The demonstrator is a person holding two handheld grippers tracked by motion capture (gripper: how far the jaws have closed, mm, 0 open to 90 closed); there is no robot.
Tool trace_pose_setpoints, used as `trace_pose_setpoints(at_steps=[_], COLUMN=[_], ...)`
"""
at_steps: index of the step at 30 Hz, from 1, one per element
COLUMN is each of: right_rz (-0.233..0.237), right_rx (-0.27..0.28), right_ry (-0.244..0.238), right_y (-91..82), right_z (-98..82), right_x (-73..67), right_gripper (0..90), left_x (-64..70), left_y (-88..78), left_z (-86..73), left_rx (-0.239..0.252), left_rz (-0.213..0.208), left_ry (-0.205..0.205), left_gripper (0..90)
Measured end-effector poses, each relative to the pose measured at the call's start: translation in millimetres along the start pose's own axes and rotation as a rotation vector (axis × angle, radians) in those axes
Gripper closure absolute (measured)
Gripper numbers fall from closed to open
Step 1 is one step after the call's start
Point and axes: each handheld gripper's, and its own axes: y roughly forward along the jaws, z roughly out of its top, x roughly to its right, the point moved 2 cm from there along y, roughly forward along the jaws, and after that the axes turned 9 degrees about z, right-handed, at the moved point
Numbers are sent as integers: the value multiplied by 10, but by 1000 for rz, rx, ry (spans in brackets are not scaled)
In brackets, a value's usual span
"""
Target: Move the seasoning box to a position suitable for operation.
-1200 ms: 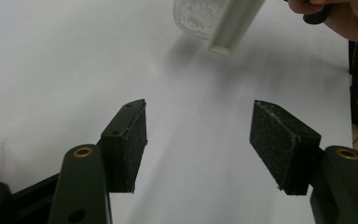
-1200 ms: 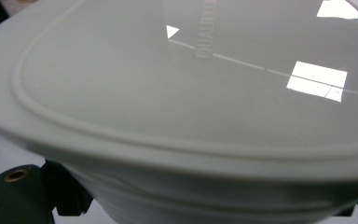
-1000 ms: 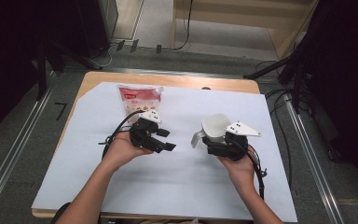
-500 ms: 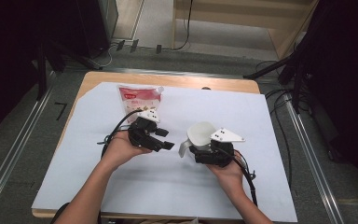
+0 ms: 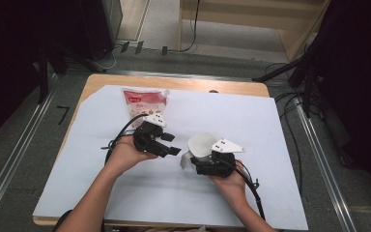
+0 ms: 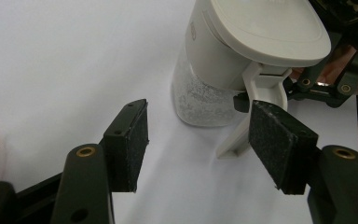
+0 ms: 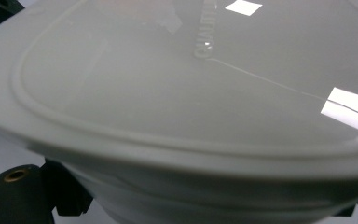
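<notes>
Hand-held gripper, right [image 5: 189, 162]: clenched on white lidded jar [image 5: 200, 145], palm underneath, jaws toward nine o'clock. Its own view gives the lid's embossed lettering. Hand-held gripper, left [image 5: 173, 145]: released, pads [image 6: 135, 140] bare; jar [image 6: 242, 56] at one o'clock, near, upright on tabletop [image 5: 270, 145]. Red pouch [image 5: 142, 101] at twelve o'clock.

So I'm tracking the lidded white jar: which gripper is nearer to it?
Right. The right gripper is at the jar, seemingly gripping it; the left gripper, jaws open, sits apart beside it.
</notes>
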Motion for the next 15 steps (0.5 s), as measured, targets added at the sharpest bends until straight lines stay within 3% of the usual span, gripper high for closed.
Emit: trace_pose_setpoints(at_steps=[5, 10, 15], right_rz=[8, 29, 37], right_rx=[-8, -15, -23], right_ry=[-3, 42, 56], right_y=[-5, -32, -107], right_z=[-11, 2, 29], right_x=[6, 10, 10], right_gripper=[121, 87, 73], left_x=[6, 6, -9], left_y=[-1, -3, -25], left_z=[1, 0, 0], left_rx=[8, 11, 11], left_rz=[-3, -1, 3], left_ry=[-1, -1, 7], left_gripper=[384, 376, 373])
